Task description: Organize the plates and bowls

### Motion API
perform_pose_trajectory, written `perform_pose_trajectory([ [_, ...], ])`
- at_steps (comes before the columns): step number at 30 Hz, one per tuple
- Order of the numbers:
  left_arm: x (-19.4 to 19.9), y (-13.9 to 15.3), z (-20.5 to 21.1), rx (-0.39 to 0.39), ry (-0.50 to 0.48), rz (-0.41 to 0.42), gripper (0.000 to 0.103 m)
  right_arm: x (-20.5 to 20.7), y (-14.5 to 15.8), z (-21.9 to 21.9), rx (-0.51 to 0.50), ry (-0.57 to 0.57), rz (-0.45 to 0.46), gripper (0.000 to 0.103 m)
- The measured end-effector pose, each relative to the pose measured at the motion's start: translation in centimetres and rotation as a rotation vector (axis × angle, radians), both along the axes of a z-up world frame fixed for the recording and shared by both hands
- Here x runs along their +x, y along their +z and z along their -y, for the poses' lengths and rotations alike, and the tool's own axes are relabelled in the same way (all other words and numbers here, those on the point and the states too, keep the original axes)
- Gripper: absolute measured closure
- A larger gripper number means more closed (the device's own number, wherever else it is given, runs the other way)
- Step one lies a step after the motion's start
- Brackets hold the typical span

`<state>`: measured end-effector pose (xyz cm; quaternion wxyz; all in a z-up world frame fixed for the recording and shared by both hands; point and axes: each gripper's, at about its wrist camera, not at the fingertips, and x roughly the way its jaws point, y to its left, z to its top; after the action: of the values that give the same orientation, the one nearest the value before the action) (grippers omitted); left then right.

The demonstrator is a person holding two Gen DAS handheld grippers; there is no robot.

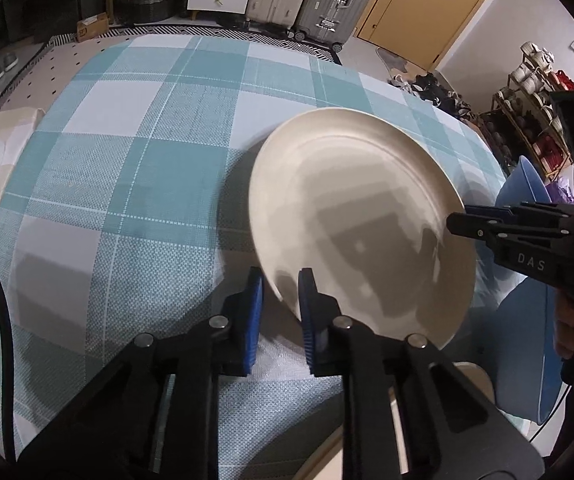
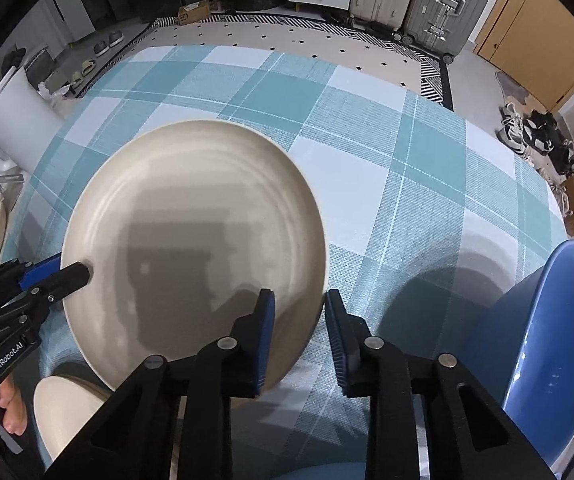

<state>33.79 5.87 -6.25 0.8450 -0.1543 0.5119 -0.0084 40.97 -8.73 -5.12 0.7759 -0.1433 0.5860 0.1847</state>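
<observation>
left wrist, smooth round cream plate [image 1: 351, 184], woven checked tablecloth [image 1: 127, 160]

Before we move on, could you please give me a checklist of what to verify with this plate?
1. Left gripper grips the cream plate: ok, shut on the rim.
2. Right gripper grips the opposite rim: ok, shut on it.
3. Plate clear of the checked tablecloth: cannot tell; its shadow suggests a tilt.
4. Blue bowl out of the way: ok, it stands apart beyond the right gripper.
5. Second cream dish ready as a stacking spot: cannot tell, it is partly hidden.
</observation>
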Motion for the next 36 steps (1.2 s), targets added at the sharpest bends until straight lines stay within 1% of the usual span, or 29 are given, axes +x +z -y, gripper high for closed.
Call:
perform_pose_trajectory([
  [5, -0.1, 0.1, 0.1, 0.024, 0.007, 0.007, 0.088, -0.1, 0.1, 0.1, -0.002, 0.004, 0.017, 0.084],
  [10, -0.4, 0.8, 0.0, 0.050, 0.009, 0.028, 0.088, -0.4, 0.3, -0.2, -0.001, 0.009, 0.035, 0.084],
  [16, -1.4, 2.3, -0.3, 0.068, 0.020, 0.056, 0.088, -0.9, 1.1, -0.4, 0.015, 0.017, 0.053, 0.084],
  [25, -4.0, 5.1, -0.5, 0.083, 0.038, 0.102, 0.088, -3.1, 3.8, -0.5, 0.055, 0.036, 0.104, 0.084],
  [36, -8.5, 8.8, -0.1, 0.099, 0.059, 0.151, 0.088, -6.7, 7.6, -0.2, 0.102, 0.053, 0.162, 0.084],
])
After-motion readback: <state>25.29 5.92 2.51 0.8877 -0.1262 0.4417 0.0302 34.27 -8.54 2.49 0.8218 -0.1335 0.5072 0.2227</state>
